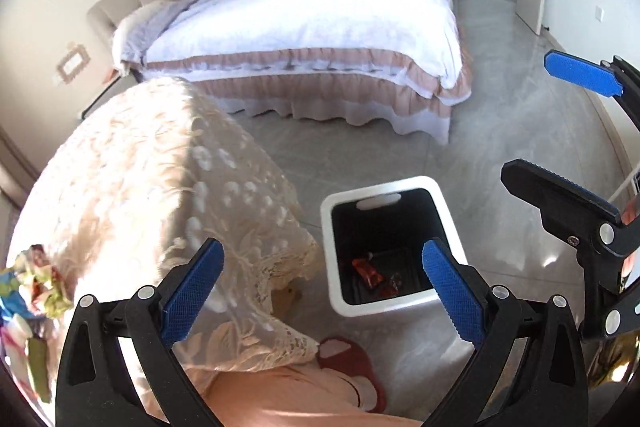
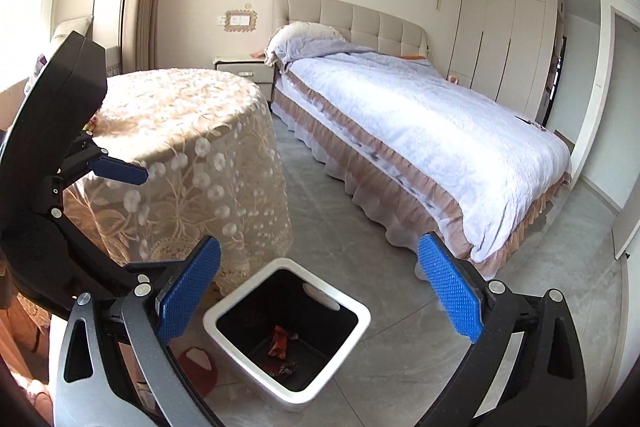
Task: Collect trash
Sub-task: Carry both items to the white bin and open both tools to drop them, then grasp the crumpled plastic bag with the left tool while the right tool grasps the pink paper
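A white square bin [image 1: 444, 223] with a dark inside stands on the floor beside the round table [image 1: 140, 167]. Orange wrappers [image 1: 368, 273] lie at its bottom, and they show in the right wrist view too [image 2: 279, 345]. A heap of colourful wrappers [image 1: 28, 279] sits on the table's left edge. My left gripper [image 1: 323, 255] hovers open and empty above the table's edge and the bin. My right gripper [image 2: 320, 247] is also open and empty, above the bin [image 2: 224, 311]. It shows at the right of the left wrist view [image 1: 528, 113].
A lace cloth drapes the table [image 2: 180, 107] to the floor. A bed [image 2: 440, 131] with a white cover fills the room behind. A red slipper [image 1: 348, 359] and a person's pink garment [image 1: 280, 395] are below my left gripper. Grey floor [image 2: 400, 347] surrounds the bin.
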Demonstrator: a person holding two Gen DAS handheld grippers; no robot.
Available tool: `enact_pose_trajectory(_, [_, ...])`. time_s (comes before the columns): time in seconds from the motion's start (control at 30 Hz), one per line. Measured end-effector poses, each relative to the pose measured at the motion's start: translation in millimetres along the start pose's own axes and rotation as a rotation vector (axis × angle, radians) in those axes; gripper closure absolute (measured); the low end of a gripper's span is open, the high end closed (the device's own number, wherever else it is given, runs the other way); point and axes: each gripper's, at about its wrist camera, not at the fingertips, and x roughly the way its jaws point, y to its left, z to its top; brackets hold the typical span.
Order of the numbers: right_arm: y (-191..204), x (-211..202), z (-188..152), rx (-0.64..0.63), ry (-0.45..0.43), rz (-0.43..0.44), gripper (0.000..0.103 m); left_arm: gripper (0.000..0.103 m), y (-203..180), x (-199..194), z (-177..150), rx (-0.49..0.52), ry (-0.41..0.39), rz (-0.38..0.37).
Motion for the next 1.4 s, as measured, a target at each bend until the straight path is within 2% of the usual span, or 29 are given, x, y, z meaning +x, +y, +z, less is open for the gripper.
enact_pose_trajectory(0.23, [51.5,-19.9,37.5,0.019,-0.093,0.122,0.004,0.005,57.0,-62.7,-28.2,-0.152,-0.091,0.2])
enact_pose_trajectory(0.4, [97.4,-23.3,61.5,0.03,-0.126,0.265,0.004,0.005,100.9,-103.9,-62.5,-0.278,-0.118,0.328])
enact_pose_trajectory(0.57, [150.3,-18.5,81.7,0.048,-0.104,0.436,0.004,0.005,142.3,-139.2,-104.1,-0.382,-0.122,0.453])
enact_pose_trajectory(0.67, [188.7,-17.9,91.4,0.019,-0.096,0.516,0.004,0.005,165.4,-154.0,-130.0,-0.435,-0.121,0.488])
enact_pose_trajectory(0.77, [228.0,-18.4,99.5,-0.031,-0.093,0.542,0.004,0.005,186.2,-158.3,-153.8,-0.488,-0.096,0.513])
enact_pose_trajectory(0.87, [257.1,-12.2,107.3,-0.053,-0.049,0.58,0.004,0.005,207.5,-160.1,-179.8,-0.549,-0.067,0.514])
enact_pose_trajectory(1.03, [293.9,20.4,118.1,-0.018,0.105,0.683,0.004,0.005,234.4,-161.1,-212.1,-0.632,-0.062,0.464])
enact_pose_trajectory(1.27, [340.2,66.3,120.4,0.01,0.317,0.815,0.005,0.006,244.9,-143.2,-226.6,-0.653,-0.06,0.328])
enact_pose_trajectory(1.3, [343.0,69.5,119.2,0.017,0.332,0.827,0.013,0.008,245.7,-140.5,-228.0,-0.657,-0.06,0.311])
enact_pose_trajectory(1.33, [346.5,73.0,117.9,0.02,0.353,0.842,0.019,0.014,246.9,-137.9,-229.2,-0.662,-0.058,0.295])
enact_pose_trajectory(1.37, [349.6,76.5,117.6,0.025,0.371,0.857,0.031,0.022,248.5,-135.4,-230.0,-0.669,-0.056,0.276])
enact_pose_trajectory(1.4, [351.8,79.3,116.8,0.032,0.39,0.867,0.043,0.025,250.0,-133.7,-230.9,-0.677,-0.06,0.256])
